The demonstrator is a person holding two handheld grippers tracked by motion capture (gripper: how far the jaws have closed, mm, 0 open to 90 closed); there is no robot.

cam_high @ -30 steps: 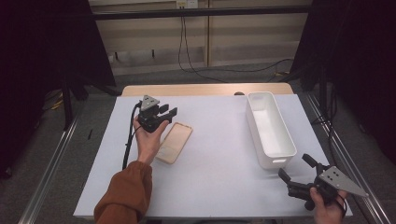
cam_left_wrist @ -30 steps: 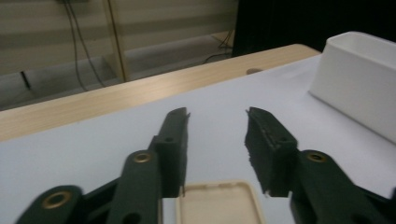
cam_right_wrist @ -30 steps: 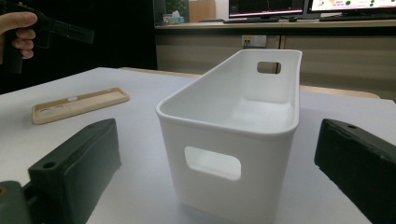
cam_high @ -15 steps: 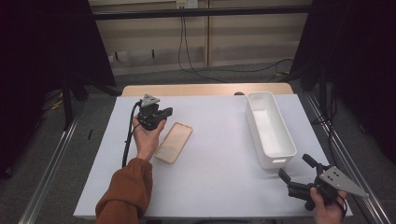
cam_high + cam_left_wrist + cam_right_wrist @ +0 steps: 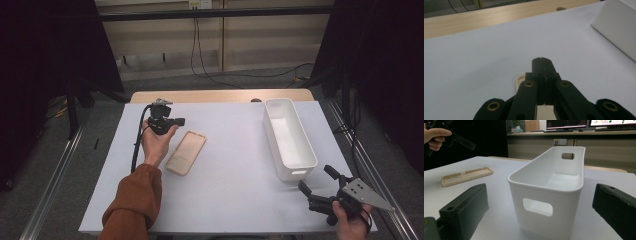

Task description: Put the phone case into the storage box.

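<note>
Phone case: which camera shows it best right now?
The high view: the whole phone case lies flat on the table, beside the left hand. The right gripper view shows it low and far off; the left gripper view gives a corner behind shut tongs.

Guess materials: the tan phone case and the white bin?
Phone case: looks like soft silicone or rubbery plastic, matte tan, with a rounded raised lip and no glare. Bin: likely moulded rigid plastic, smooth semi-gloss white, with thin even walls, a rolled rim and cut-out handles. Neither is certain from looks alone.
</note>
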